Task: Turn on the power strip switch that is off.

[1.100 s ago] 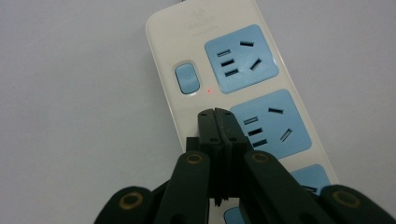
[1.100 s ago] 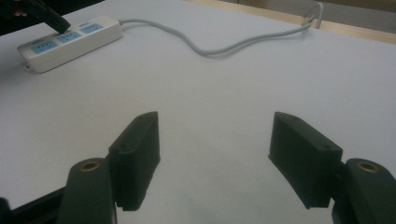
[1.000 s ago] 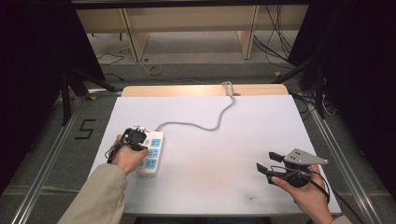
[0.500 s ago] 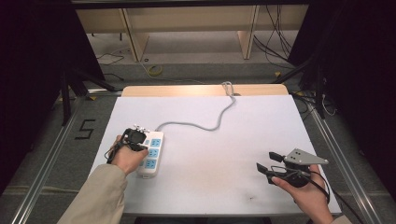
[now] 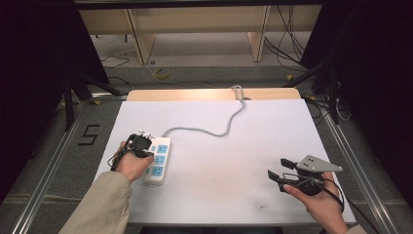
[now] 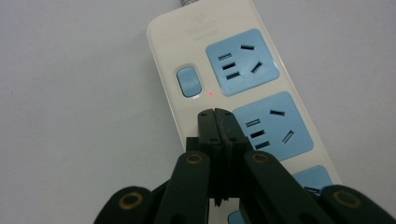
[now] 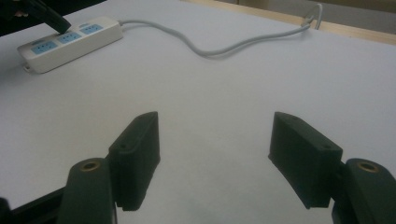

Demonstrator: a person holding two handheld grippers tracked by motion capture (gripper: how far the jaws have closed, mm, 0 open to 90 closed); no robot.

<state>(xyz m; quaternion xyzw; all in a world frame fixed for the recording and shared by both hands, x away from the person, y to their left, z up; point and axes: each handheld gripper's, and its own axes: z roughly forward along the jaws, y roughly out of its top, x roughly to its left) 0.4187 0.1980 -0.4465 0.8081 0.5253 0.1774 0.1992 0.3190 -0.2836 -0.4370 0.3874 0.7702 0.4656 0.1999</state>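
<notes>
A white power strip (image 5: 157, 161) with blue sockets lies on the white table (image 5: 234, 146) at its left. Its grey cable (image 5: 214, 130) snakes back to the table's far edge. My left gripper (image 5: 145, 152) hovers over the strip, jaws shut with nothing between them. In the left gripper view the shut tips (image 6: 216, 114) sit just below the blue switch (image 6: 189, 81), beside a small red light (image 6: 210, 94). My right gripper (image 5: 281, 170) rests at the front right, jaws wide open and empty (image 7: 215, 140), far from the power strip (image 7: 70, 42).
A wooden strip (image 5: 214, 94) runs along the table's far edge. Wooden shelving and loose cables stand on the floor beyond. Metal rails flank the table, and a "5" mark (image 5: 88, 134) is on the floor at left.
</notes>
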